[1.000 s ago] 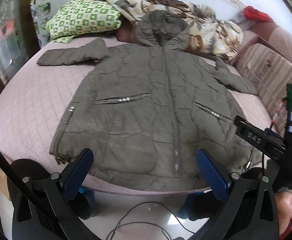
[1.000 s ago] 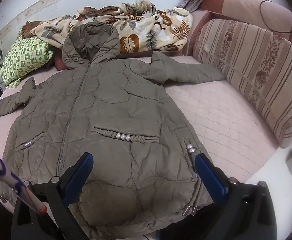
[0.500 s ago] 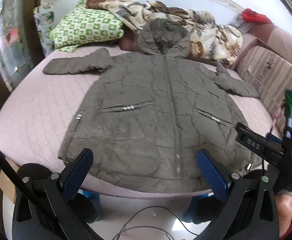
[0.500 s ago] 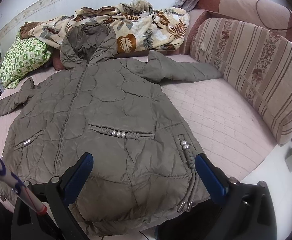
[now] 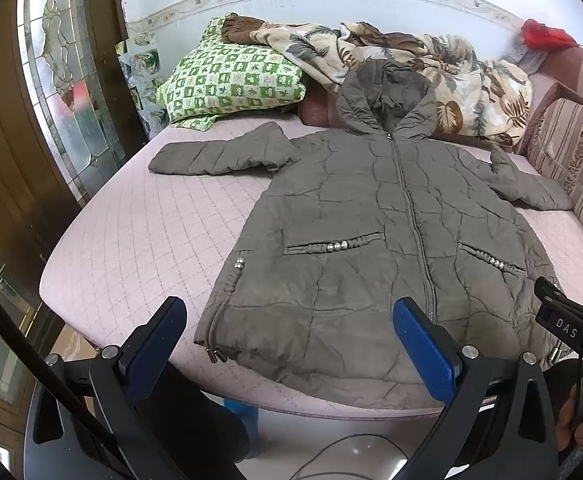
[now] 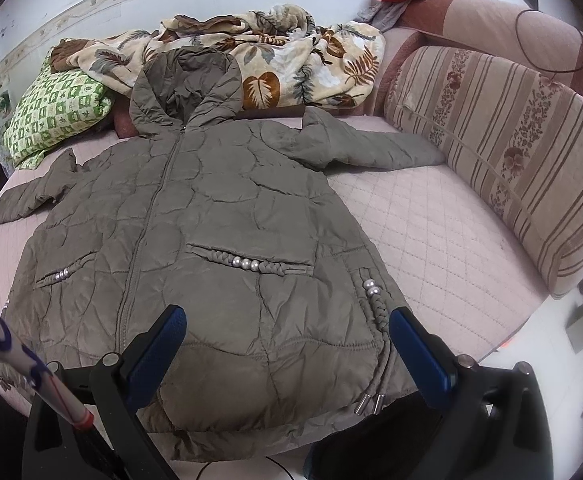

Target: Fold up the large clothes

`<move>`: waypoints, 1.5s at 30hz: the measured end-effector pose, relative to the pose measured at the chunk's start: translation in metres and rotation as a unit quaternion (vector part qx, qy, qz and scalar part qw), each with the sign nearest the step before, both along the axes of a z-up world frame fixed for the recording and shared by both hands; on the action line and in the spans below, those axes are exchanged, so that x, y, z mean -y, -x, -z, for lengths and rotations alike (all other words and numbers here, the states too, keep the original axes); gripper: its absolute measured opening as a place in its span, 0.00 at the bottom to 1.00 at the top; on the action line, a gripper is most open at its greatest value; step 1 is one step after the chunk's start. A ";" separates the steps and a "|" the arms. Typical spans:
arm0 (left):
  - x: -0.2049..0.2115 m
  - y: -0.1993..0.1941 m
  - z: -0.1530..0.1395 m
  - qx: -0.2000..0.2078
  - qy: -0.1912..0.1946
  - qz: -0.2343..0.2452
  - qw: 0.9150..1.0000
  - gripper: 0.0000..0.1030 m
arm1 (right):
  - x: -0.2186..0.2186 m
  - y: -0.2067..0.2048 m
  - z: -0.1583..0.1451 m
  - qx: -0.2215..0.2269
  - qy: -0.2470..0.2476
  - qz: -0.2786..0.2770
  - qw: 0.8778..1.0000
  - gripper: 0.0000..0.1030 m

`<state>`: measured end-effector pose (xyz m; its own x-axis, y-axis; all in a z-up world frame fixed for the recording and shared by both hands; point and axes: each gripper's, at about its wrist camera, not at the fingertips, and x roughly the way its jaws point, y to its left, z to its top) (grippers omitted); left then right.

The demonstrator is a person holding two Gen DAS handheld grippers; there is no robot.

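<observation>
Across the bed (image 5: pixel 139 240) the coat (image 5: pixel 371 248) lies flat, zipped, sleeves spread (ready for folding); left tool (image 5: pixel 287 340) and right tool (image 6: pixel 287 340) hover released, empty.

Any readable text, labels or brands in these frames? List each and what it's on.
"DAS": white letters on the black clamp-like part at the right edge of the left wrist view.
Green checked pillow: small motifs in the squares, too small to read as text.
Jacket: no label or brand visible.
Nothing else legible in either view.
</observation>
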<state>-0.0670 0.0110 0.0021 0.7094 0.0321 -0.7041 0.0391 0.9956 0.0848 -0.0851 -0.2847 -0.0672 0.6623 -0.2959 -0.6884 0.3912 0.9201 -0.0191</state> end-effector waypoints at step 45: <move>-0.048 -0.046 0.030 -0.054 -0.006 -0.056 0.997 1.00 | -0.024 -0.021 0.020 -0.052 0.035 -0.027 0.998 1.00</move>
